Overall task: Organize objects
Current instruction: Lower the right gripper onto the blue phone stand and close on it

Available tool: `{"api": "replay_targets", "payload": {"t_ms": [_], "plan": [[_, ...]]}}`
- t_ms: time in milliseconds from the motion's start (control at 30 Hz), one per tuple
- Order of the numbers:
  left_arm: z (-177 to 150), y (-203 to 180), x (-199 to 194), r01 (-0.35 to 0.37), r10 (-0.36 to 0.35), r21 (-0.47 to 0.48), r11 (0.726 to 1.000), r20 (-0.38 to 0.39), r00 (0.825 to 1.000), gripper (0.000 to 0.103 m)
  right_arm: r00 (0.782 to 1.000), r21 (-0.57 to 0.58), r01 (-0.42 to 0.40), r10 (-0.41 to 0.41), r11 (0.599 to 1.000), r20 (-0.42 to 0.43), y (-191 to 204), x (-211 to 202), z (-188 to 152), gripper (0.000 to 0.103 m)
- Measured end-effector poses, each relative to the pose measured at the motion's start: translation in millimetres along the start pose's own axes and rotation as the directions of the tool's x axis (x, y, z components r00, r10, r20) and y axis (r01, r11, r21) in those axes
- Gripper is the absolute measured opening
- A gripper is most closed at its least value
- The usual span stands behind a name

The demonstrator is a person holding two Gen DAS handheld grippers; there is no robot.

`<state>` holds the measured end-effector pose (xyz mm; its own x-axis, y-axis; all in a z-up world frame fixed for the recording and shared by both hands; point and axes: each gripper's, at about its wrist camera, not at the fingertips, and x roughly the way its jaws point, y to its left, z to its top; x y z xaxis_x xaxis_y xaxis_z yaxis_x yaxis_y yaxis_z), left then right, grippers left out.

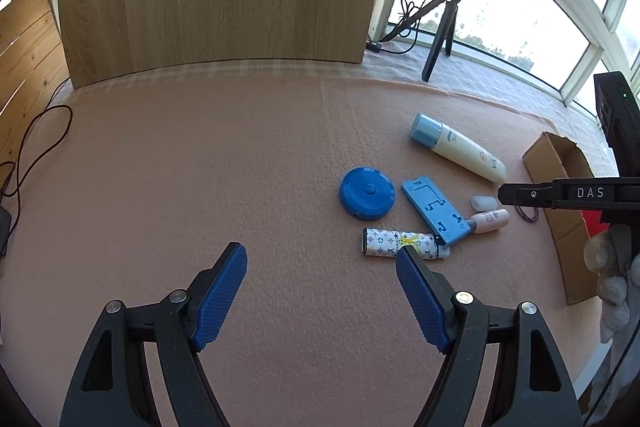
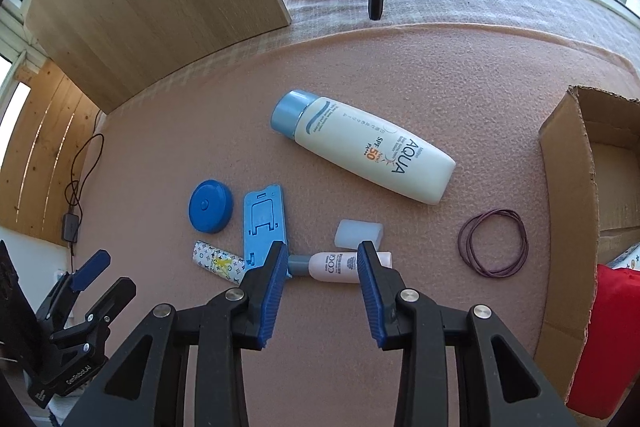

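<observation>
- Left tongs [image 1: 321,269]: blue pads spread wide apart, holding nothing, low over bare pink felt on the tabletop [image 1: 200,167]; the cluster of items lies ahead and to the right of them.
- Right tongs [image 2: 322,261]: pads apart, holding nothing, poised on either side of the small pink tube [image 2: 340,267]; whether they touch it cannot be told.
- In the left view the right tool reaches in from the right edge, held by a gloved hand [image 1: 612,283]; its body reads "DAS".
- In the right view the left tool's body reads "GenRobot.AI".
- Sunscreen bottle [image 2: 368,149]: lying flat, blue cap toward the far left; label reads "AQUA", "SPF 50".
- Pink tube: lying flat, cap end toward the blue stand [image 2: 266,223]; label reads "COGI".
- White cap [image 2: 359,233]: just beyond the tube.
- Monogram tube [image 1: 402,242]: partly under the stand.
- Blue disc [image 1: 367,193]: left of the stand.
- Hair bands [image 2: 492,242]: between the tube and the cardboard box [image 2: 568,195].
</observation>
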<state>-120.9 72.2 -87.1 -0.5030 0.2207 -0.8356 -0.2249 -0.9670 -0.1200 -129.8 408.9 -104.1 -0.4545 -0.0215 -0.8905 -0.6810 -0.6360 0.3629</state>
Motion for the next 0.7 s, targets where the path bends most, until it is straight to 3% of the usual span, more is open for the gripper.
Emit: {"api": "replay_targets", "payload": {"t_ms": [367, 700], "plan": [[9.6, 1.4, 13.9, -0.025, 0.025, 0.013, 1.0, -0.016, 1.0, 0.076, 0.999, -0.004, -0.005, 0.005, 1.0, -0.035, -9.3, 14.6, 5.0, 0.033], [38.1, -10.6, 40.1, -0.029, 0.03, 0.038, 0.999, -0.02, 0.999, 0.076, 0.999, -0.033, -0.032, 0.033, 0.999, 0.015, 7.8, 5.2, 14.5, 0.033]]}}
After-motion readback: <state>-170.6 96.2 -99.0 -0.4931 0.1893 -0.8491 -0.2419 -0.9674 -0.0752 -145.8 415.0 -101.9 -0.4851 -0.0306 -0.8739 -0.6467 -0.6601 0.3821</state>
